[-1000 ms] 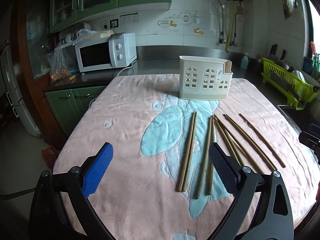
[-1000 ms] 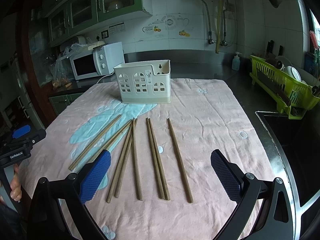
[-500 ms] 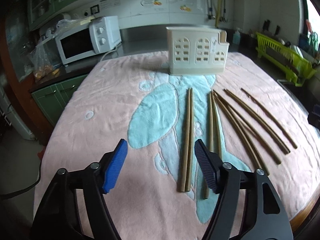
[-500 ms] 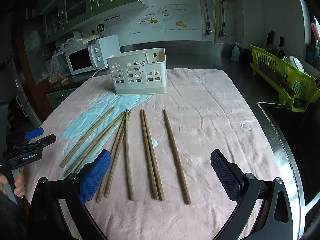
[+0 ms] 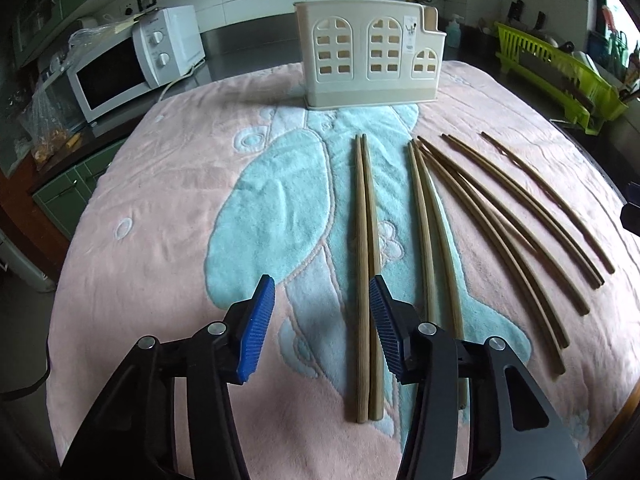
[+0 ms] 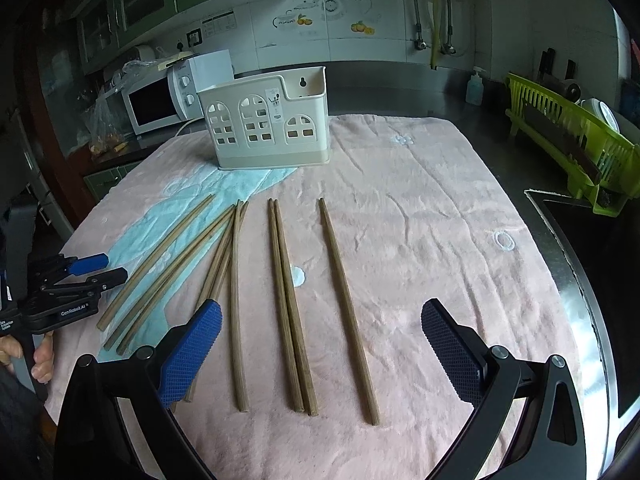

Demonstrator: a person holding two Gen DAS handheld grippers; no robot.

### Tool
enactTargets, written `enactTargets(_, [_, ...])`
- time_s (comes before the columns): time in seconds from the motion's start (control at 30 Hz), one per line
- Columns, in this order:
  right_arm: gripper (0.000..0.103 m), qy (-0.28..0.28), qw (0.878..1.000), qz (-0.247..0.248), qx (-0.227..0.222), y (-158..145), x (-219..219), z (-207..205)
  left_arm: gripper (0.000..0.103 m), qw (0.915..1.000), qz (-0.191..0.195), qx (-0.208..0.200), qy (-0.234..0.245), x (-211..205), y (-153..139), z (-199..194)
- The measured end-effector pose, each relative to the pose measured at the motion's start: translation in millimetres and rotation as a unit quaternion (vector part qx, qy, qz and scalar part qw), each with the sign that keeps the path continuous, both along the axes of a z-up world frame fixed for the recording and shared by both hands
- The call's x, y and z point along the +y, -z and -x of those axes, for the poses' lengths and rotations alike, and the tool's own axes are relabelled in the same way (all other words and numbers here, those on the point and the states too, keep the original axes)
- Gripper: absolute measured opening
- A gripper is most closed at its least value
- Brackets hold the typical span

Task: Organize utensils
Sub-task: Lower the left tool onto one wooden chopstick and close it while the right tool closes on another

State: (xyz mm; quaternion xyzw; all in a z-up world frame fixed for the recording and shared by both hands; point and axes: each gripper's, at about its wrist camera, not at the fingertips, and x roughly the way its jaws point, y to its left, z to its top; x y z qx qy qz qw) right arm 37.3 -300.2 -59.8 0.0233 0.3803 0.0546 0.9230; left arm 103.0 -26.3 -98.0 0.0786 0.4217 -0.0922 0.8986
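I have brought my left gripper (image 5: 320, 320) low and narrowed it, still gapped and empty, beside the leftmost pair of brown wooden chopsticks (image 5: 366, 272) at its one o'clock, while my right gripper (image 6: 320, 356) stays spread wide.

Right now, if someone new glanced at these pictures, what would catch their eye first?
Probably the wooden chopsticks fanned out flat across the pink and blue towel. Behind them stands the empty cream utensil holder. The left claw, open, hangs close over the leftmost pair.
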Motion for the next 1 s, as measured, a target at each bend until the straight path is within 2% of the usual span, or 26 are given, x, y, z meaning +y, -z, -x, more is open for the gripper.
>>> enactTargets(0.07, [0.097,0.001,1.000,-0.001,0.003,2.0,-1.0,-2.2,0.046,1.0000,-0.001,0.004,0.001,-1.1,3.7,-3.4])
enactTargets(0.3, [0.097,0.002,1.000,-0.001,0.010,7.4,-2.8,-8.6,0.046,0.9998,-0.007,0.010,0.013,-3.5,7.2,-7.7])
enactTargets(0.37, [0.097,-0.001,1.000,0.002,0.013,9.4,-1.3,-9.9,0.040,0.9997,-0.006,0.013,0.021,-5.5,8.1,-8.1])
enactTargets(0.83, [0.095,0.000,1.000,0.017,0.021,18.2,-5.8,-17.0,0.020,0.9999,-0.002,0.010,0.011,-8.4,13.5,-12.2])
enactTargets(0.87, [0.094,0.000,1.000,0.019,0.023,19.4,-6.7,-17.7,0.019,0.9999,-0.005,0.007,0.011,-9.9,13.8,-11.0])
enactTargets(0.93, [0.085,-0.003,0.999,0.020,0.025,21.2,-8.5,-19.3,0.018,0.9999,-0.005,0.006,0.014,-11.2,13.8,-9.6])
enactTargets(0.97, [0.077,-0.006,0.999,0.017,0.029,22.6,-9.8,-20.6,0.018,0.9999,-0.004,0.006,0.012,-10.7,13.8,-9.6])
enactTargets(1.0, [0.075,-0.007,0.999,0.016,0.033,24.5,-11.1,-22.3,0.018,0.9999,0.000,0.007,0.009,-10.0,13.8,-9.7])
